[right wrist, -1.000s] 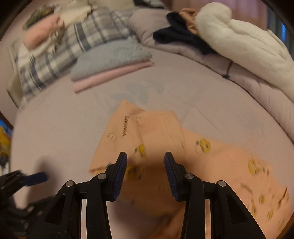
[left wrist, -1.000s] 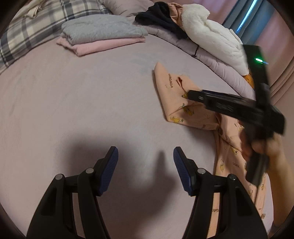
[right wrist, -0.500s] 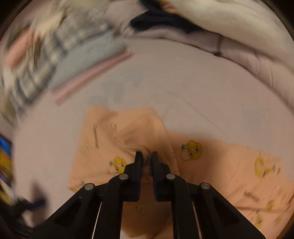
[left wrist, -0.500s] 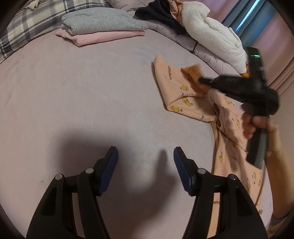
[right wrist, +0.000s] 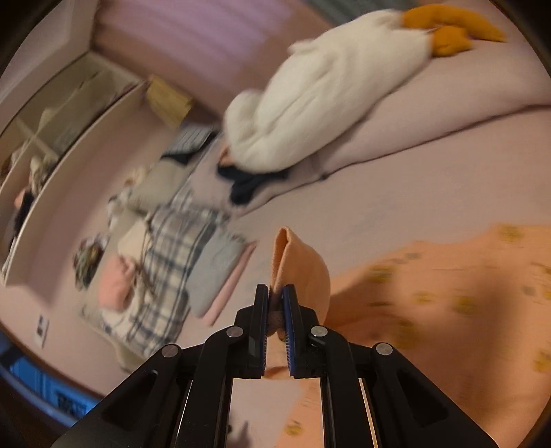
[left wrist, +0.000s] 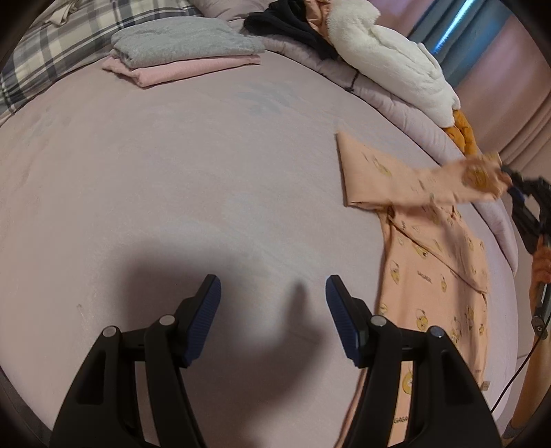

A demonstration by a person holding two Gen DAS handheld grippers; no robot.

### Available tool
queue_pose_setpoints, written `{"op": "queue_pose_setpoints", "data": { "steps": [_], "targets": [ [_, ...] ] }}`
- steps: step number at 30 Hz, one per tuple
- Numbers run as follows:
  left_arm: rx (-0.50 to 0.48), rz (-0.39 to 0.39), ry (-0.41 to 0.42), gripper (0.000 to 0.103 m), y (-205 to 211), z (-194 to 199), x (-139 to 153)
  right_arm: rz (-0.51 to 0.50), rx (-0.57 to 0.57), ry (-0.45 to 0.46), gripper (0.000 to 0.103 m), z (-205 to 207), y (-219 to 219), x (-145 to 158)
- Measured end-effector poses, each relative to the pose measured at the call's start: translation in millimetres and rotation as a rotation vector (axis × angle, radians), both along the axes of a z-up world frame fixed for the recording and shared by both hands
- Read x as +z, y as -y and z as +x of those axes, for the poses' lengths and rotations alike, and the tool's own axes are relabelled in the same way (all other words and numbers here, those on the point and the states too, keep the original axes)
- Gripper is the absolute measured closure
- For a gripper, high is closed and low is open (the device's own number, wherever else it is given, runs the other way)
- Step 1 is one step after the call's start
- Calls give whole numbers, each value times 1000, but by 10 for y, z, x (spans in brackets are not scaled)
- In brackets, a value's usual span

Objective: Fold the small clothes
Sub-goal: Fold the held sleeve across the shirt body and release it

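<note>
A peach garment with yellow cartoon prints (left wrist: 434, 272) lies on the pink bed at the right in the left wrist view. My right gripper (right wrist: 275, 299) is shut on a folded edge of the peach garment (right wrist: 299, 265) and holds it lifted above the bed. It also shows in the left wrist view (left wrist: 509, 175), pulling that part out to the right. My left gripper (left wrist: 273, 303) is open and empty, hovering over bare sheet to the left of the garment.
A folded grey and pink stack (left wrist: 182, 55) lies at the back of the bed, next to a plaid pillow (left wrist: 51, 44). A white plush toy (left wrist: 389, 65) and dark clothes (left wrist: 286, 20) rest on the rolled duvet (left wrist: 396, 100) along the right.
My right gripper closed on the garment's edge, then lifted and pulled it to the right, unfolding that part. My left gripper stayed open in place.
</note>
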State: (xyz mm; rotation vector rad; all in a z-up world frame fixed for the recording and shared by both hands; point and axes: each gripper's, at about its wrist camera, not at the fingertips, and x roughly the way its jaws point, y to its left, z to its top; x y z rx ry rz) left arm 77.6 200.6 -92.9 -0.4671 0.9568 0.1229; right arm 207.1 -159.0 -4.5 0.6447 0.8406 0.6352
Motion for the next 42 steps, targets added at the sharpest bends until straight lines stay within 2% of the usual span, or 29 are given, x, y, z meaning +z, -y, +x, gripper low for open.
{"op": "queue_pose_setpoints", "data": {
  "steps": [4, 9, 16, 19, 22, 24, 25, 27, 28, 30, 32, 35, 38, 40, 42],
  "targets": [
    [-22, 13, -2, 39, 120, 32, 41, 12, -72, -35, 93, -52, 452, -120],
    [-59, 21, -12, 39, 283, 93, 63, 5, -141, -70, 93, -145, 733, -317],
    [-88, 42, -30, 39, 420, 124, 49, 79, -242, -45, 93, -346, 1186, -358],
    [-97, 46, -37, 39, 473, 126, 32, -20, -293, -62, 93, -368, 1318, -415],
    [-110, 50, -47, 39, 533, 145, 21, -114, -314, -134, 93, -313, 1414, -608],
    [-116, 55, -48, 39, 558, 145, 24, -211, -358, -194, 93, -275, 1461, -686],
    [-117, 59, -49, 38, 567, 142, 26, -223, -375, -212, 93, -282, 1516, -718],
    [-119, 65, -53, 37, 579, 142, 20, -235, -417, -203, 93, -319, 1579, -672],
    [-119, 65, -56, 37, 587, 146, 15, -260, -424, -159, 93, -355, 1570, -590],
    [-121, 64, -58, 37, 613, 154, 10, -276, -377, -81, 93, -383, 1478, -456],
    [-127, 59, -59, 37, 669, 153, 15, -280, -299, -47, 93, -376, 1341, -424],
    [-148, 66, -60, 37, 758, 143, 31, -375, -191, -19, 93, -320, 1044, -500],
    [-164, 74, -60, 37, 808, 119, 51, -522, -146, -68, 93, -258, 910, -725],
    [-174, 80, -59, 37, 830, 99, 69, -640, -184, -133, 93, -203, 981, -940],
    [-185, 98, -56, 37, 870, 69, 88, -589, -206, -119, 93, -236, 1088, -967]
  ]
}}
